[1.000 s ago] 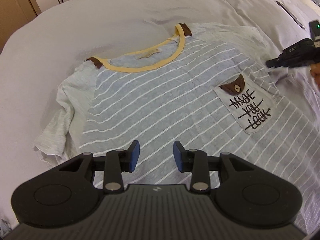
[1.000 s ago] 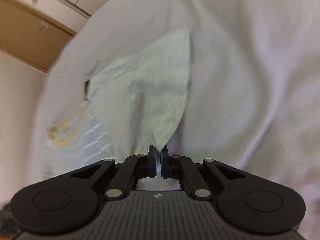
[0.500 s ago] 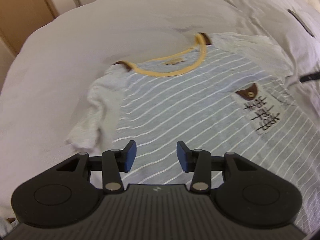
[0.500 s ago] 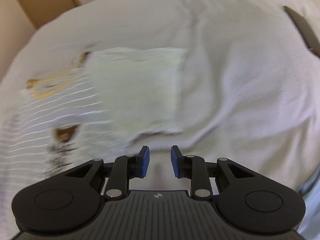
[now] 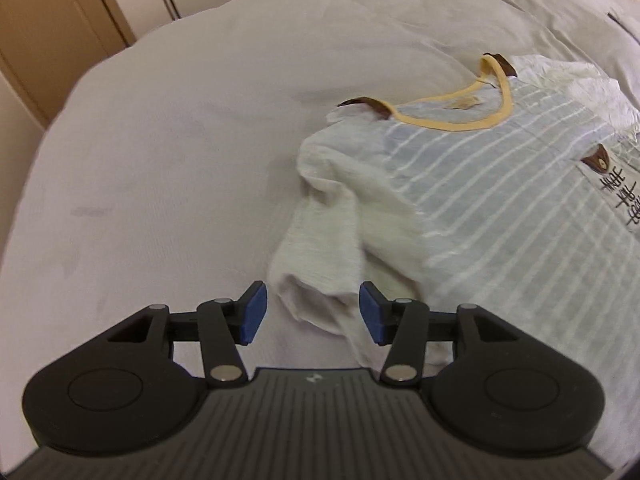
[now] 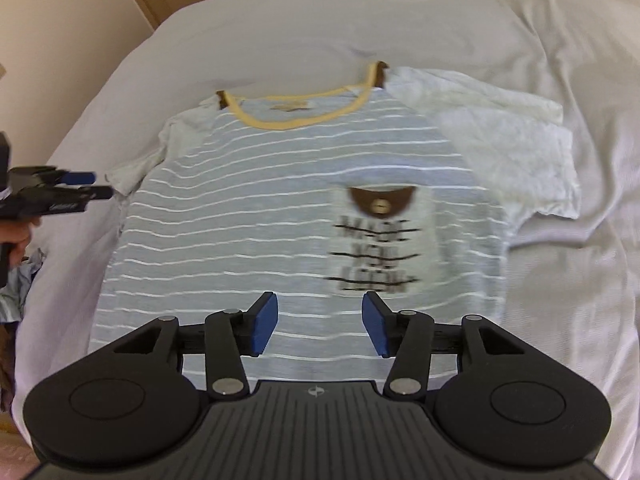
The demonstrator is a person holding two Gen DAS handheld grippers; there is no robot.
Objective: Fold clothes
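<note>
Striped T-shirt [image 6: 280,208] lay face up on the bed [image 6: 560,60].
The left gripper [image 5: 311,312] hovered wide open at its crumpled sleeve [image 5: 332,240]; the right gripper [image 6: 319,322], also wide open, held nothing.

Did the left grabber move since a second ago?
Yes. The left gripper slid sideways off the striped front of the shirt. It now sits open around the crumpled sleeve at the shirt's edge.
</note>
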